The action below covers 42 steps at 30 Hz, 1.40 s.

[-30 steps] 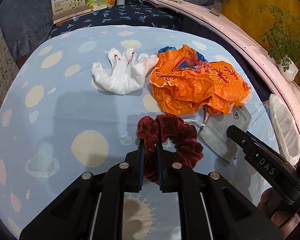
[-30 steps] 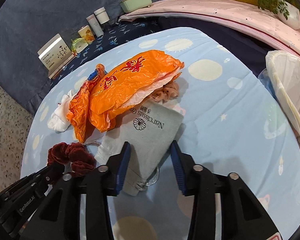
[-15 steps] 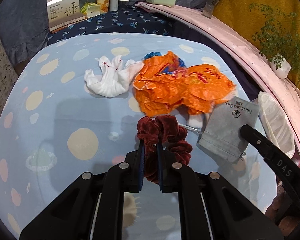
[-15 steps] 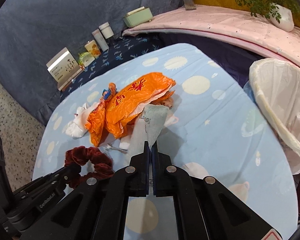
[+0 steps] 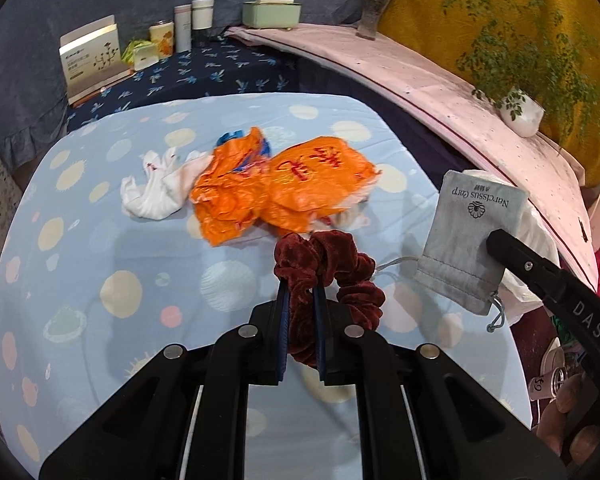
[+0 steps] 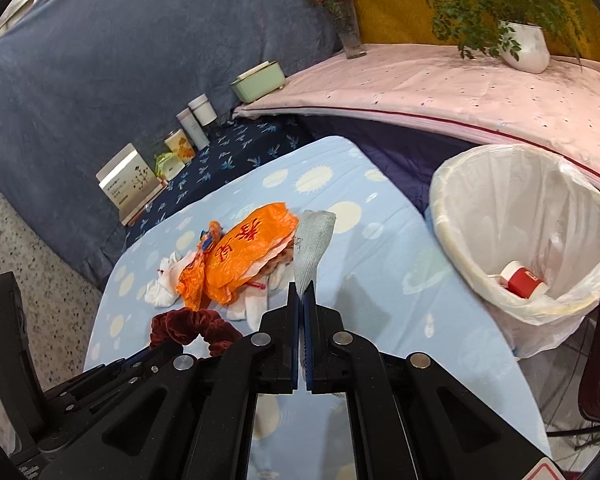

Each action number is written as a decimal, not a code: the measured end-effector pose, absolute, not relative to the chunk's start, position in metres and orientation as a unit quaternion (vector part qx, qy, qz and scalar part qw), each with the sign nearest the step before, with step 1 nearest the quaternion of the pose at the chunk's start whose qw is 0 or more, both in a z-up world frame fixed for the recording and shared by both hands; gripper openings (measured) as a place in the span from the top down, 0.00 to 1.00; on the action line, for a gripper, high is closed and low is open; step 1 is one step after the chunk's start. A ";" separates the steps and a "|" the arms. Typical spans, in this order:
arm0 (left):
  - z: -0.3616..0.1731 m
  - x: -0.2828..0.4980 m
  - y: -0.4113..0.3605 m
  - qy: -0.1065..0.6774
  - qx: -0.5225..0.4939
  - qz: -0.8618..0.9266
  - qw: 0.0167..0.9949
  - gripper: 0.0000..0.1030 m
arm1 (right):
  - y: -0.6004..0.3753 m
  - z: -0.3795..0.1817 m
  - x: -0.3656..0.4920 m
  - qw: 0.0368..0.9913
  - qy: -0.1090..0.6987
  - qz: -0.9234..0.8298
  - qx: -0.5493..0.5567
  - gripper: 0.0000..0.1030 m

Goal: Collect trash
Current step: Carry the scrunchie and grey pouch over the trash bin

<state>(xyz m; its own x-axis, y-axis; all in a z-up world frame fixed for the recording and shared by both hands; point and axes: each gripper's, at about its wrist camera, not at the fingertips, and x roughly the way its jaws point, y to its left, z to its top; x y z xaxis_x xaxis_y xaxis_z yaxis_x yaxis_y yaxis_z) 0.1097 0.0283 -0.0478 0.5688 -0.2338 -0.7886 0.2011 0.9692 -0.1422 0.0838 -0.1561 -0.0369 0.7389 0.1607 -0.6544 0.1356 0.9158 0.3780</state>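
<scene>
While both claws grip, bin (image 6: 452, 216) adjoins table edge (image 6: 404, 208).

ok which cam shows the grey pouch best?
Left wrist: the grey drawstring pouch hangs face-on, logo and drawstring visible, pinched by the right gripper. The right wrist view shows the pouch only edge-on, rising from its shut jaws.

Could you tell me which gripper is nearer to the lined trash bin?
Right. The right gripper, holding the grey pouch, sits just beside the trash bin; the left gripper, holding the red scrunchie, is farther off.
</scene>
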 end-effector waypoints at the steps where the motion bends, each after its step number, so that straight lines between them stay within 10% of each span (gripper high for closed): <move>1: -0.046 0.109 0.023 0.446 -0.015 -0.126 0.886 0.90 | -0.161 -0.037 0.082 0.910 0.359 0.004 0.208 0.98; 42: -0.023 0.117 -0.194 0.409 0.086 -0.262 0.870 0.90 | -0.348 -0.042 0.029 0.902 0.301 -0.139 0.278 0.98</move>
<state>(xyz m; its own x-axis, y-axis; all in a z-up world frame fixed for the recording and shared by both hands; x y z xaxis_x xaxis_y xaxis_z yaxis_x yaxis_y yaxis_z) 0.1166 -0.1944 -0.0230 0.5278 -0.3862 -0.7564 0.5267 0.8475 -0.0652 0.0286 -0.3479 -0.0424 0.7802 -0.0825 -0.6200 0.4171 0.8073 0.4174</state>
